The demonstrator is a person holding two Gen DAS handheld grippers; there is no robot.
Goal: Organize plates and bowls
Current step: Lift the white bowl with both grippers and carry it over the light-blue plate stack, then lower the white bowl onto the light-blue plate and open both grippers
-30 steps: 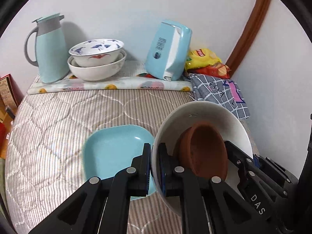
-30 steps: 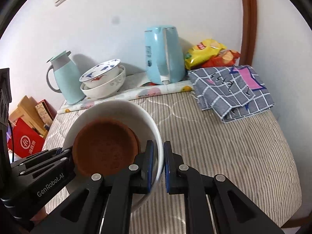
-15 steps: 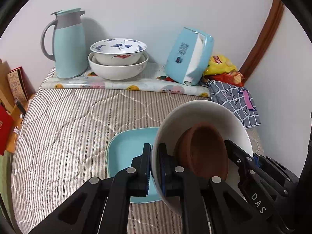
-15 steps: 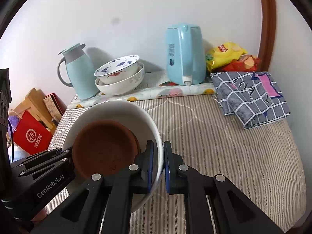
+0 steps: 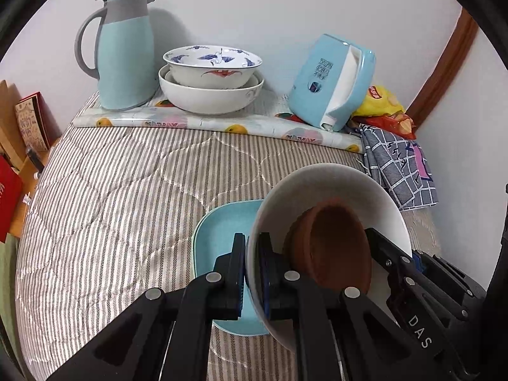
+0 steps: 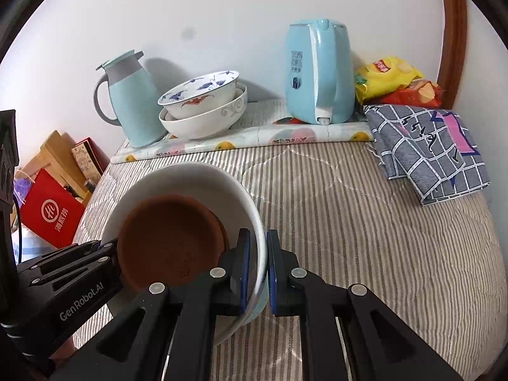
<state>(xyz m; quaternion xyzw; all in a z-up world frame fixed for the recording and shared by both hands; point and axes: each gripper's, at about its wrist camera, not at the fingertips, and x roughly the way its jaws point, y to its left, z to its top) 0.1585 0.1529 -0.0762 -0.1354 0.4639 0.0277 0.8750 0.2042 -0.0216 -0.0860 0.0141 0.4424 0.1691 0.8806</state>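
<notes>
A: Where is the white bowl (image 5: 333, 190)?

B: Above the striped bed cover (image 5: 127, 190), over the blue plate (image 5: 219, 238), with a brown dish (image 5: 333, 247) inside it.

A: And the grippers?

B: The left gripper (image 5: 252, 247) pinches the bowl's left rim; the right gripper (image 6: 257, 247) pinches the opposite rim. Both jaws are narrow, clamped on the wall.

A: Other bowls?

B: Two stacked bowls (image 6: 203, 104) sit by the wall beside the blue jug (image 6: 130, 95).
</notes>
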